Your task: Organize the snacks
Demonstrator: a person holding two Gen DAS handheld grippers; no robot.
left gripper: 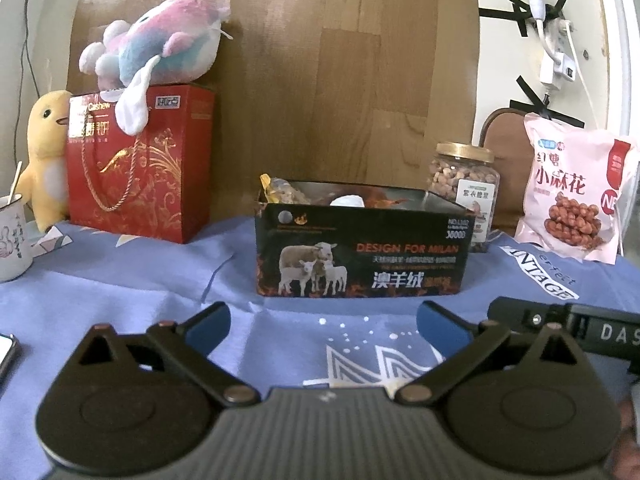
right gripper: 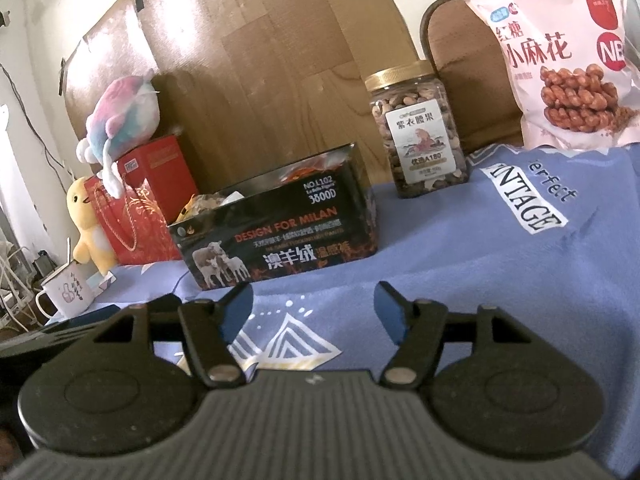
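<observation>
An open black box printed with sheep stands mid-table on the blue cloth and holds some snack packets; it also shows in the right wrist view. A clear jar of nuts with a gold lid stands behind its right end and shows in the right wrist view too. A pink bag of twisted snacks leans at the far right, also in the right wrist view. My left gripper is open and empty, in front of the box. My right gripper is open and empty, right of the box.
A red gift bag stands at the back left with a pastel plush on top and a yellow duck plush beside it. A white mug sits at the left edge. A wooden board backs the table.
</observation>
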